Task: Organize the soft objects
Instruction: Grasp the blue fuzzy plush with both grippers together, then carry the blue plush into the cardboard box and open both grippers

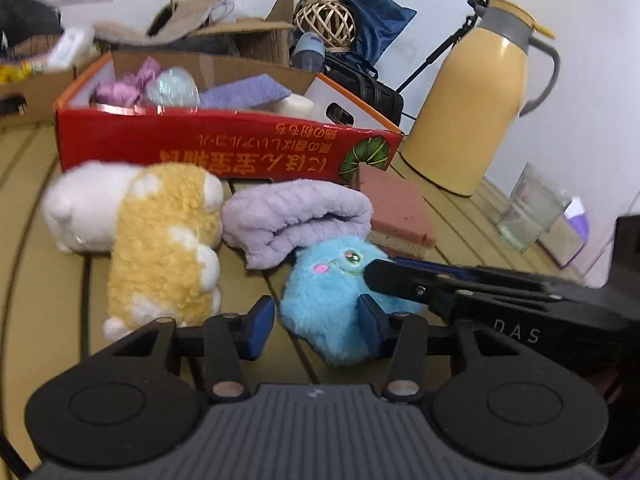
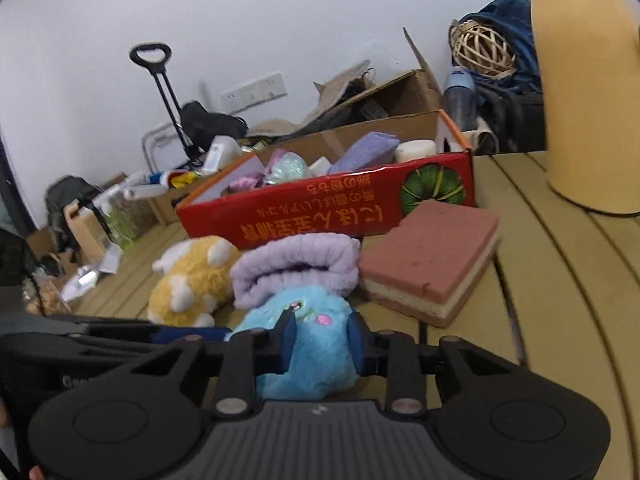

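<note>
A blue fluffy toy [image 1: 324, 300] lies on the slatted table in front of a folded lilac towel [image 1: 296, 216], a yellow-and-white plush [image 1: 160, 236] and a pink layered sponge [image 1: 396, 212]. My right gripper [image 2: 322, 344] is shut on the blue toy [image 2: 308, 356], its pads pressed into the fur. It also shows in the left wrist view [image 1: 384, 276], reaching in from the right. My left gripper [image 1: 316, 328] is open, its right pad against the toy and its left pad apart from it. The red cardboard box [image 1: 224, 148] behind holds several soft items.
A yellow thermos jug [image 1: 480, 100] stands at the right behind the sponge. A glass [image 1: 528, 212] stands near the table's right edge. Cardboard boxes, a wicker ball [image 1: 325, 20] and bags lie behind the red box. A hand trolley [image 2: 168, 96] stands by the wall.
</note>
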The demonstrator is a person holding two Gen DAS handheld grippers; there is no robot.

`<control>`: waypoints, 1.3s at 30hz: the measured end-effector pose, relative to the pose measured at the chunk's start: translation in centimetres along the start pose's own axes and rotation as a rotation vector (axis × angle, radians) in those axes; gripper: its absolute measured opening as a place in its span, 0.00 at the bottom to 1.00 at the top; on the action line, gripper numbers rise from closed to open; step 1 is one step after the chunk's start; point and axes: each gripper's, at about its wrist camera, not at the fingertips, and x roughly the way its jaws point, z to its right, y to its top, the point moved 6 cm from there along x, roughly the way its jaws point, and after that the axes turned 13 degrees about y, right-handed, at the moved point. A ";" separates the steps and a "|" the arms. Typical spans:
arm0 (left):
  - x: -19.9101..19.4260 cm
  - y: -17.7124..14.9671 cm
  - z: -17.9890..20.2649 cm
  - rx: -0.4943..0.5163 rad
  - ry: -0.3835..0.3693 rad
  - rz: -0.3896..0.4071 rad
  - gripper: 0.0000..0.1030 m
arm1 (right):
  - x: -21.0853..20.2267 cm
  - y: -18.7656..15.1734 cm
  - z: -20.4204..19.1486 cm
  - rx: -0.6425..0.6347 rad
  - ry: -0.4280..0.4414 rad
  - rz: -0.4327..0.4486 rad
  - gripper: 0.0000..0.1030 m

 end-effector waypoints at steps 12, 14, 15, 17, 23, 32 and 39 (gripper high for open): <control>-0.6 -0.2 0.3 0.003 -0.036 0.061 0.33 | 0.0 -0.3 1.2 0.099 0.094 0.010 0.27; -1.0 -0.3 0.5 0.014 -0.035 0.075 0.33 | -0.4 -0.3 0.9 0.094 0.092 0.009 0.27; -1.3 -0.3 0.5 0.018 -0.034 0.082 0.33 | -0.5 -0.3 0.7 0.093 0.092 0.011 0.27; -2.1 -0.3 0.6 0.019 -0.032 0.100 0.32 | -1.1 -0.2 0.3 0.084 0.095 0.018 0.27; -6.2 -0.3 2.2 0.047 -0.013 0.185 0.32 | -4.3 0.2 -2.0 0.045 0.113 0.086 0.27; -13.0 0.1 3.4 0.061 0.030 0.352 0.33 | -8.7 2.0 -6.9 -0.041 0.135 0.205 0.27; -15.3 6.0 2.0 0.023 -0.008 0.383 0.32 | -8.9 7.5 -8.9 -0.032 0.158 0.248 0.27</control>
